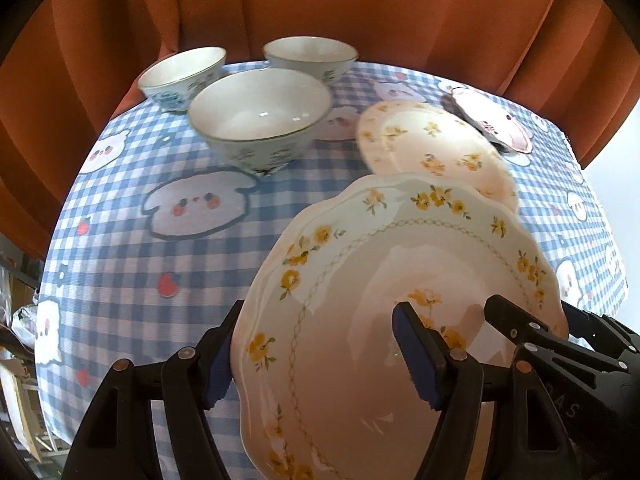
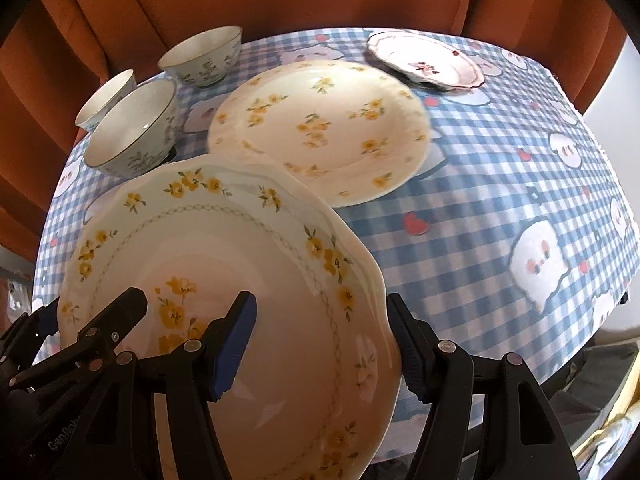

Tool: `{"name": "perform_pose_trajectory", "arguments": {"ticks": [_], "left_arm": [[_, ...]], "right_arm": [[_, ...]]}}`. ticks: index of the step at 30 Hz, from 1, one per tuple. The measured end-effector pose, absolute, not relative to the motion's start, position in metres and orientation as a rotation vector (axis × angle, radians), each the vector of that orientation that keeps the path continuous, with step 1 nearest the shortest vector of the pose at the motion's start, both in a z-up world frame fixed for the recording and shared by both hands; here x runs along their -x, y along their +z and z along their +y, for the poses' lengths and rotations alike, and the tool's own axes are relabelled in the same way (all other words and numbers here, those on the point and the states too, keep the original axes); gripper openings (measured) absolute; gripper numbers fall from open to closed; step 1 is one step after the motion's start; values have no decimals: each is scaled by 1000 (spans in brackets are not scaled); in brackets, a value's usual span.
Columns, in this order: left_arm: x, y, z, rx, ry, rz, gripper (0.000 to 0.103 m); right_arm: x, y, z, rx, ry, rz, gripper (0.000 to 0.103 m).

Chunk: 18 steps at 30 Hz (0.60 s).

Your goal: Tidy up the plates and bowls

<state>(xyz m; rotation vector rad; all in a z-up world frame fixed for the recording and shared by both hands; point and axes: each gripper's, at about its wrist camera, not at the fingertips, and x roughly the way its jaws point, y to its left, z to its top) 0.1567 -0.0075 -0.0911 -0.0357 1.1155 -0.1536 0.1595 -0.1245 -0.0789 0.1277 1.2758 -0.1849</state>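
Both tongs, left gripper (image 1: pixel 316 354) and right gripper (image 2: pixel 322 342), clamp opposite rims of the scalloped floral plate (image 1: pixel 380 280); stiff, glazed, slippery, breakable; grip the rim only.

Lighting: soft daylight, brightest at the right edge, where a pale patch is blown out. Glare: white streaks on the near plate (image 1: pixel 400 280) and a glint inside the front bowl (image 1: pixel 260 110). Shadows: faint, on the checked tablecloth (image 2: pixel 500 168). Distortion: strong fisheye — table edge bows, corners go black. Focus: far plate (image 2: pixel 320 128) slightly smeared — curtain (image 1: pixel 360 8) soft.
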Motion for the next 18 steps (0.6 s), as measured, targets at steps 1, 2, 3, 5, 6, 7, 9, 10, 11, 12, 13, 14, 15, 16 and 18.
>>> {"name": "perform_pose_trajectory", "arguments": {"ticks": [1, 2, 3, 5, 6, 7, 9, 10, 11, 12, 13, 14, 15, 16, 18], "left_arm": [[-157, -90, -12, 36, -153, 1112, 72], [-156, -89, -21, 35, -152, 1108, 72], [-156, -88, -26, 36, -152, 1105, 72], [-156, -87, -40, 37, -152, 1104, 72], [-156, -87, -47, 36, -152, 1105, 72], [-156, -87, -52, 36, -153, 1105, 72], [-156, -87, -68, 35, -153, 1104, 72], [-157, -88, -73, 35, -153, 1104, 72], [-157, -88, -81, 35, -153, 1104, 72], [-158, -88, -89, 35, -153, 1105, 72], [-158, -88, -97, 34, -153, 1106, 72], [-158, -89, -104, 34, -153, 1106, 72], [-159, -89, -111, 34, -153, 1105, 72], [-158, -89, -117, 34, -152, 1105, 72], [-160, -91, -131, 35, -149, 1104, 72]], "right_arm": [[-159, -78, -130, -127, -184, 1273, 69], [-159, -76, -139, -126, -183, 1272, 69], [-159, -75, -145, -124, -182, 1273, 69], [-158, -73, -158, -123, -181, 1273, 69], [-158, -72, -166, -122, -181, 1272, 69], [-158, -71, -174, -120, -181, 1270, 69], [-157, -70, -187, -120, -182, 1269, 69], [-157, -69, -195, -122, -182, 1270, 69], [-157, -69, -202, -122, -183, 1270, 69], [-157, -68, -210, -123, -183, 1270, 69], [-156, -68, -215, -123, -184, 1270, 69], [-156, -68, -224, -124, -184, 1269, 69], [-157, -68, -230, -124, -185, 1269, 69], [-157, -67, -237, -124, -186, 1267, 69], [-157, -67, -251, -122, -185, 1266, 69]]}}
